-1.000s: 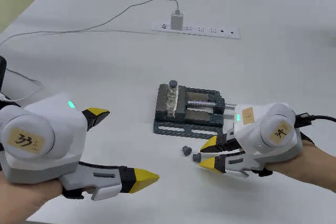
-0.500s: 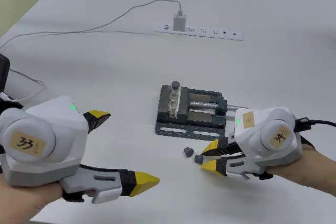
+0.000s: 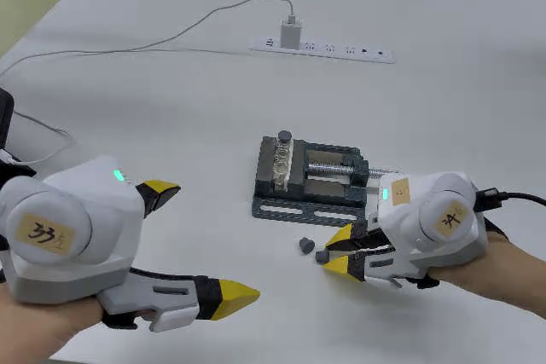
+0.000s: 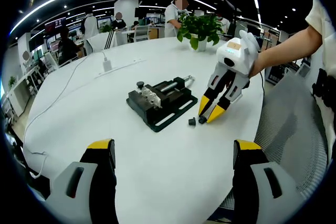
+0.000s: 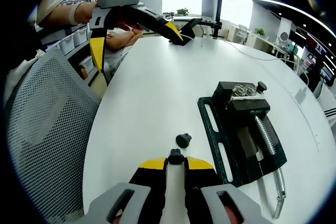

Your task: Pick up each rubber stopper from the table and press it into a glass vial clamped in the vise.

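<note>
Gripped rubber stopper (image 5: pixel 176 157): pinched at the tips of the right gripper (image 3: pixel 335 251), fingers closed on it, low over the surface, near-right of the vise (image 3: pixel 311 183). Second stopper (image 3: pixel 305 245) lies loose just left. Vials (image 3: pixel 280 164) are clamped upright, mouths up for pressing. I hold the left gripper (image 3: pixel 207 240) well aside, fingers spread wide and empty.

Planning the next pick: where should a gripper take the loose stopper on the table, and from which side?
Pinch the loose stopper across its round sides, tips low, from the side away from the vise: it is small and squat, with bare table on that side. The right gripper is shut on another stopper.
</note>
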A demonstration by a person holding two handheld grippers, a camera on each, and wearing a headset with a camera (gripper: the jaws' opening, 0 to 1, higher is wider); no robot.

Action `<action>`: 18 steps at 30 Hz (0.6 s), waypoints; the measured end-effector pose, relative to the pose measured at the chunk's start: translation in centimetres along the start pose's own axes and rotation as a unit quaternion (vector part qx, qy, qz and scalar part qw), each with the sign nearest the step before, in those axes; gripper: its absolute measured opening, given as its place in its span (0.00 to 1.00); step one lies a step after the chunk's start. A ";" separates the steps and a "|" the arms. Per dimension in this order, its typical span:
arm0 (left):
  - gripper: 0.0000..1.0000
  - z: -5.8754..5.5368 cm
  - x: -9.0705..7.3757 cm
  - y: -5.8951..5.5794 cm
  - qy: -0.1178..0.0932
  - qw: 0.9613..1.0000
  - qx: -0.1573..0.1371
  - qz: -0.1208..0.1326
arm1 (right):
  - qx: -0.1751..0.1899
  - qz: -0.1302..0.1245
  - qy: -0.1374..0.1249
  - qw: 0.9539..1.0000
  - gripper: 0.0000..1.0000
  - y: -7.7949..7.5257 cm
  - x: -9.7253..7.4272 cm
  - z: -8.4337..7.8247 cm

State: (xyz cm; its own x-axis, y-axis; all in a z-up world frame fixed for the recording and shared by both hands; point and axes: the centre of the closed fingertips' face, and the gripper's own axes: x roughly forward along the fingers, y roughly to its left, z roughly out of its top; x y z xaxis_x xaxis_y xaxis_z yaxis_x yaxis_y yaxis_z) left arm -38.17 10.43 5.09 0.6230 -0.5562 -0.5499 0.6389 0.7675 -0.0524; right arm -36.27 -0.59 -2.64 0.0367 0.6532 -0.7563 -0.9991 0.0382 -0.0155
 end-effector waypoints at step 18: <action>0.84 1.3 1.6 -1.6 0.002 0.997 0.070 -0.021 | 0.002 0.000 0.037 0.999 0.08 -2.0 -4.3 2.2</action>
State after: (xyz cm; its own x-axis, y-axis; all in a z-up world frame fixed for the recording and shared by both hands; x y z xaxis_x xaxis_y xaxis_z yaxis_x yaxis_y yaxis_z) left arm -37.61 7.86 5.42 0.5932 -0.5854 -0.5527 0.7208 0.6919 0.0408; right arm -34.42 -1.80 2.07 0.0360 0.5951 -0.8029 -0.9990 0.0425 -0.0133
